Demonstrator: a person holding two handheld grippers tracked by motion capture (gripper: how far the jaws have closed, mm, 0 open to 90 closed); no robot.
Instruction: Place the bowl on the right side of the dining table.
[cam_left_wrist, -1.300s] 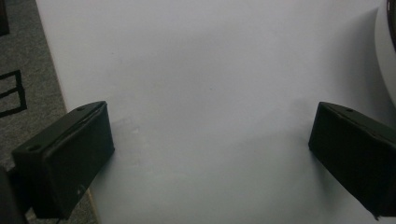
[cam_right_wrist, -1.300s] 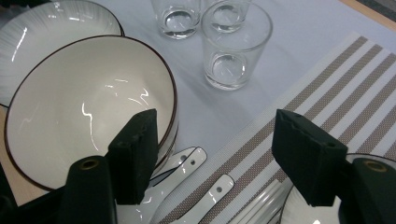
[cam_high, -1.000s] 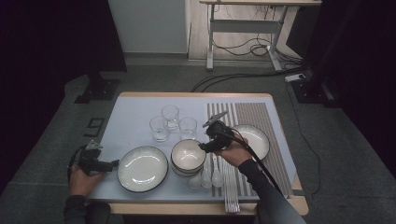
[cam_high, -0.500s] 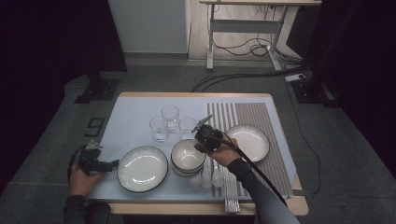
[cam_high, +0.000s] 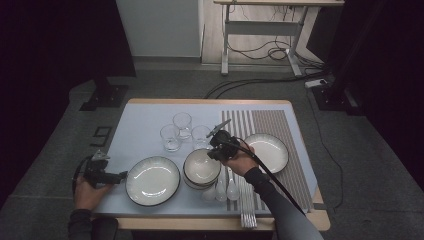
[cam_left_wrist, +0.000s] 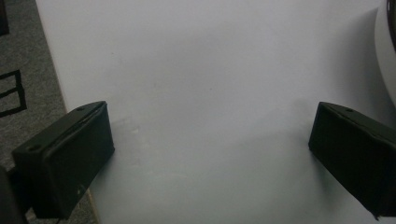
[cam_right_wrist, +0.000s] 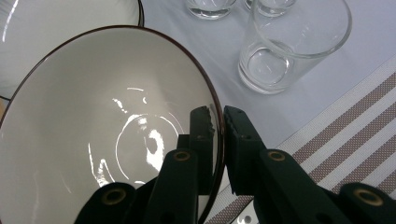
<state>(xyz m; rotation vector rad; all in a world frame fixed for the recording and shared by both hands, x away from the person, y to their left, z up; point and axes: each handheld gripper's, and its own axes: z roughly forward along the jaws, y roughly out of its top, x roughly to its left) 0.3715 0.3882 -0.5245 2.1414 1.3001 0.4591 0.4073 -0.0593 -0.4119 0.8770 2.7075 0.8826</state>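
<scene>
Starting at the left edge of the table (cam_high: 145, 112), we've got the left gripper (cam_high: 118, 176) parked low, jaws wide apart w/ nothing between them; the left gripper view has bare white tabletop (cam_left_wrist: 205, 93) between the two black jaws. Just to its right sits the big plate (cam_high: 152, 180), near the jaw tips but apart from them.

Moving right: the bowl (cam_high: 201, 166), stacked on at least one more, sits mid-table, three glasses (cam_high: 183, 131) behind it, a few spoons (cam_high: 226, 189) just in front-right. And here's the action: the right gripper (cam_high: 216, 148) is over the bowl's right rim. In the right gripper view its jaws have just been closing and now pinch the rim (cam_right_wrist: 215, 135), one jaw inside the bowl (cam_right_wrist: 93, 130), one outside, wall between them. So that's a clamp on the bowl, no doubt.

Key relation for what's next: the bowl lies to the left of the claw, all its weight hanging off that one pinched edge, so we'd guess a lift needs to go straight up or it'll tilt toward the plate. Nearest glass (cam_right_wrist: 292, 44) is close beyond the rim, so watch that on any swing. Right hand is plainly the nearer one; left's well apart. Further right, the second plate (cam_high: 269, 151) rests on the striped mat (cam_high: 285, 125), untouched.
</scene>
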